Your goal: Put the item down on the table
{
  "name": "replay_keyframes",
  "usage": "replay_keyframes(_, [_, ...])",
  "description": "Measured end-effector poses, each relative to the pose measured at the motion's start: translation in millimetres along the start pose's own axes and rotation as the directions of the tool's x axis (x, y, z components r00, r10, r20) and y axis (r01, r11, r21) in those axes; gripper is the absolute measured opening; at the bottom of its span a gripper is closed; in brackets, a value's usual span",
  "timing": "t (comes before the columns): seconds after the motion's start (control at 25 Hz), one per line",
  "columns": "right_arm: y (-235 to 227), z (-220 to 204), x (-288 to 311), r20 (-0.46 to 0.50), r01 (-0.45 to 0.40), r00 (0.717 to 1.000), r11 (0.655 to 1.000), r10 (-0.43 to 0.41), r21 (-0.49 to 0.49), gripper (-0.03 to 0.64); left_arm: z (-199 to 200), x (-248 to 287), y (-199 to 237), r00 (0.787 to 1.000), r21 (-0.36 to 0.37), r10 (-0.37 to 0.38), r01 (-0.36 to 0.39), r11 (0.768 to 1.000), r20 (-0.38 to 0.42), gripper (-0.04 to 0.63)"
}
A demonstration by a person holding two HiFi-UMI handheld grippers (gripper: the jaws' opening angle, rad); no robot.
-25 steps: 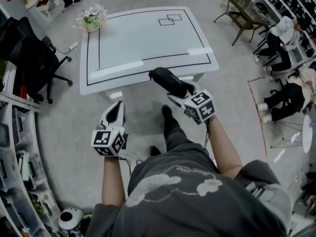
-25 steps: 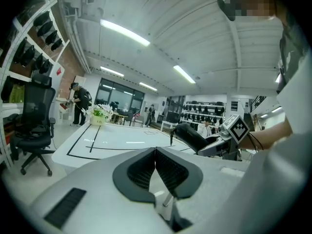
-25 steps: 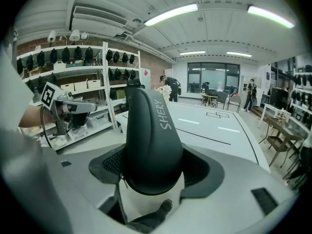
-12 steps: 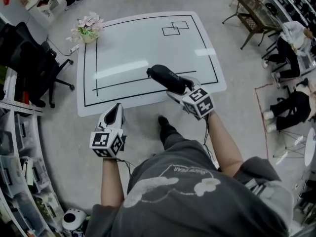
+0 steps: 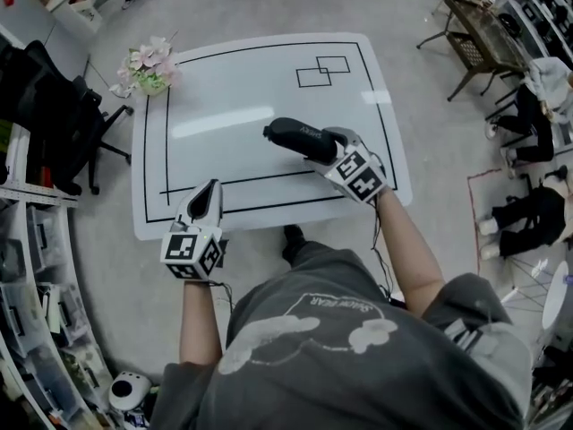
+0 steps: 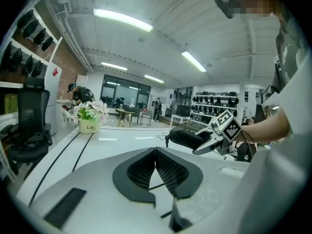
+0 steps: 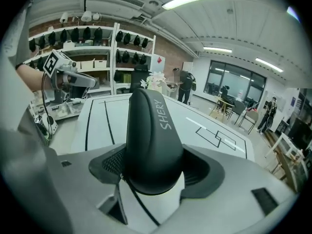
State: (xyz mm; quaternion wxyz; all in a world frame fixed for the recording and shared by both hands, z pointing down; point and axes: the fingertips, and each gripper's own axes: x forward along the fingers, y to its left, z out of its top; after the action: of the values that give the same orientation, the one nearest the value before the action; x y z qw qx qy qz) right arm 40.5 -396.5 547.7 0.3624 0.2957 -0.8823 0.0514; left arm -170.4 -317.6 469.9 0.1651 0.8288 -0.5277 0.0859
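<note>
As right tongs (image 5: 329, 148) grip item (image 5: 291, 135), left tongs (image 5: 208, 195) over table (image 5: 242, 83) edge

grey floor (image 5: 107, 267), black office chair (image 5: 47, 106), shelves (image 5: 25, 330) at left.

Bright, even indoor light from ceiling tubes (image 6: 123, 20); glare streaks on the table (image 5: 224, 121). Shadows soft. Gripper views strongly fisheye with dark corners (head view bows at edges too). Little motion blur.
</note>
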Motion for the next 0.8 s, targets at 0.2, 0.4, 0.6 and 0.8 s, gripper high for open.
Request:
replay_keyframes(0.2, [-36.5,-0.4,25.1,-0.033,-0.033,0.999,0.995,0.030,-0.089,0.324,10.5,35.1,7.4,1.000,0.001,0.020,-0.020,1.000,0.000,0.003])
replay_keyframes(0.4, [-67.7,-4.7,47.9,-0.080,-0.061,0.996,0.985,0.049,-0.164,0.325,14.1,61.7,16.1,0.999,-0.008,0.043,-0.043,0.999,-0.003,0.003])
replay_keyframes(0.6, [-84.2,-6.6,67.4,-0.129,-0.123,0.987,0.960,0.092,-0.251,0.325,14.9,79.7,23.4,0.998,-0.012,0.061,-0.061,0.998,-0.016,0.003])
replay_keyframes(0.8, [-82.3,-10.2,79.2,-0.169,-0.197,0.974,0.935,0.152,-0.296,0.325,15.0,92.2,29.2,0.997,-0.001,0.068,-0.068,0.998,-0.033,0.003])
